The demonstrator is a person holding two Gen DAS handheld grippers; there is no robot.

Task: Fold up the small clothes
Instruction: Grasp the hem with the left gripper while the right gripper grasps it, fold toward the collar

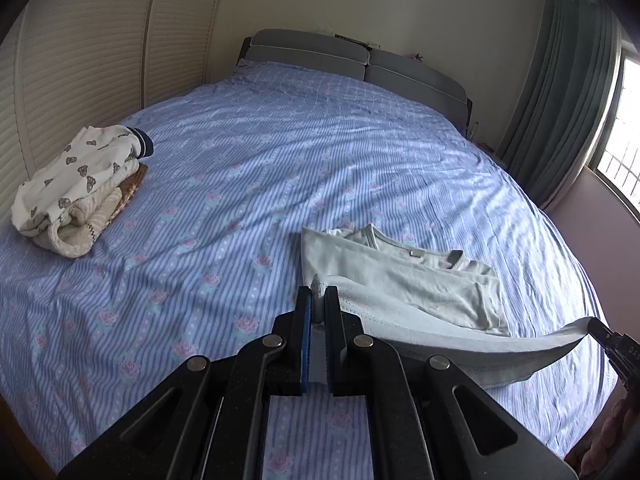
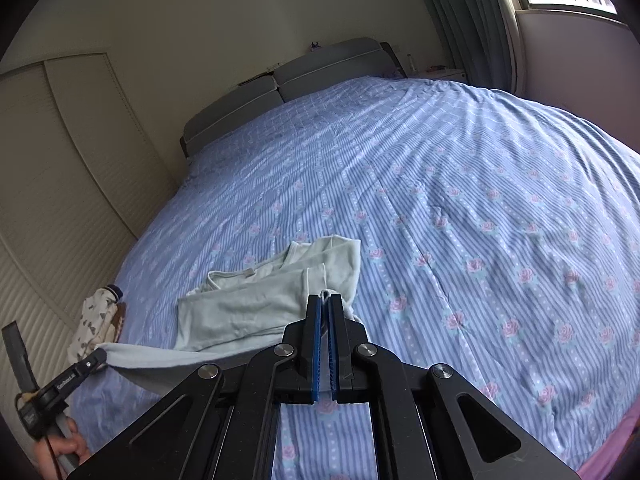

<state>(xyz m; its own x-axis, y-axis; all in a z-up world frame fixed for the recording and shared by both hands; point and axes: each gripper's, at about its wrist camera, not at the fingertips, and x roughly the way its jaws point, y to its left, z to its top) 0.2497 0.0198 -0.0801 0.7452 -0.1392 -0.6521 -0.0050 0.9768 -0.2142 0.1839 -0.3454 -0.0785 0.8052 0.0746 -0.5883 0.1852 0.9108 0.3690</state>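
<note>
Holding the hem of a pale green shirt [image 1: 400, 280] off the bed [image 1: 280, 168], I had my left hand-held gripper [image 1: 319, 300] clamped on one hem corner and my right hand-held gripper [image 2: 329, 308] clamped on the other. The collar end lay flat on the blue striped cover. I judged this the bottom-to-top fold; next, both corners needed carrying evenly toward the collar.

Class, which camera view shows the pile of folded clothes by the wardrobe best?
The left wrist view: the pile of folded clothes lies whole and unobstructed on the bedspread. The right wrist view shows only a small, dim sliver of it at the left edge.
</note>
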